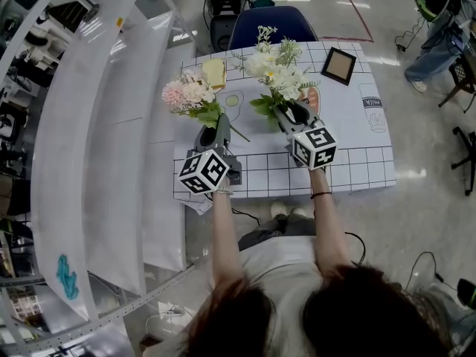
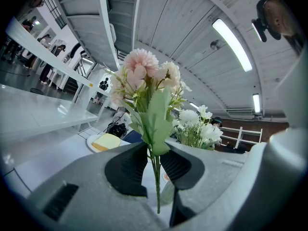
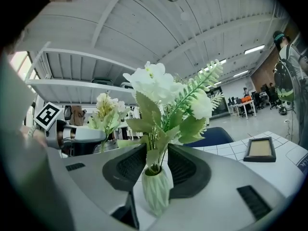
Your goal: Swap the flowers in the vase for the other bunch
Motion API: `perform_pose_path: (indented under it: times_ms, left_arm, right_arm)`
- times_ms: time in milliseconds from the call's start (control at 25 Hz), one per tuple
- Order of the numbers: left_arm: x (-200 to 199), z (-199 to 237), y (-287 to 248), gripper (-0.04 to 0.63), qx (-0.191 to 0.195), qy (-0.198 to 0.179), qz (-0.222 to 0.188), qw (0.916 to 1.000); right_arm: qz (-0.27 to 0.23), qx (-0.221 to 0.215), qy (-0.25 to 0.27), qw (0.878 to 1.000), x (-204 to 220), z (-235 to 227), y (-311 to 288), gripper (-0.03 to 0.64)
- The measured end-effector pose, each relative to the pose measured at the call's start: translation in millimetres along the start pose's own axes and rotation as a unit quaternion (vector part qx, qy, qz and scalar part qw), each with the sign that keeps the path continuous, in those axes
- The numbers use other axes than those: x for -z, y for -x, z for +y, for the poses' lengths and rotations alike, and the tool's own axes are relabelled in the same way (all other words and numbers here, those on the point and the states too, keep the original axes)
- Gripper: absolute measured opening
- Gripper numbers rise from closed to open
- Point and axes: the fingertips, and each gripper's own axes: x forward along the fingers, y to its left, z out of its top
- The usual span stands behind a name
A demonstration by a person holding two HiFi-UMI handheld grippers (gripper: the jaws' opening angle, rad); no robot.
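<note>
Left gripper (image 2: 155, 154) clamped on the pink bunch's (image 1: 187, 93) stem, bunch upright over the left side of the table (image 1: 357, 158). Right gripper (image 3: 156, 153) open, jaws either side of the white bunch's (image 3: 161, 88) stems, not pressing. White bunch sits in the vase (image 3: 156, 192), mid-table, just right of the pink one. Picture frame (image 1: 338, 65) far right.

Pink bunch (image 2: 144, 76), white bunch (image 3: 159, 88) (ribbed pale-grn vase (image 3: 156, 191)).
</note>
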Motion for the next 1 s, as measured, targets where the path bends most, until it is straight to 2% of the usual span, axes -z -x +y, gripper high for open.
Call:
perform_pose_path:
  times_ms: [320,760,1000]
  left_arm:
    - [4,-8,-1,0.077,0.005,0.000,0.003,1.0000]
    - [6,-19,6,0.077,0.002,-0.002,0.002,1.0000]
    - [7,-27,10,0.077,0.004,-0.002,-0.001,1.0000]
  right_arm:
    - [0.002,-0.004,-0.010,1.000,0,-3,8,0.109]
    - [-0.023,-0.023,-0.040,0.999,-12,-5,25,0.107]
    - [-0.022,-0.031,-0.036,0.999,-18,-3,33,0.106]
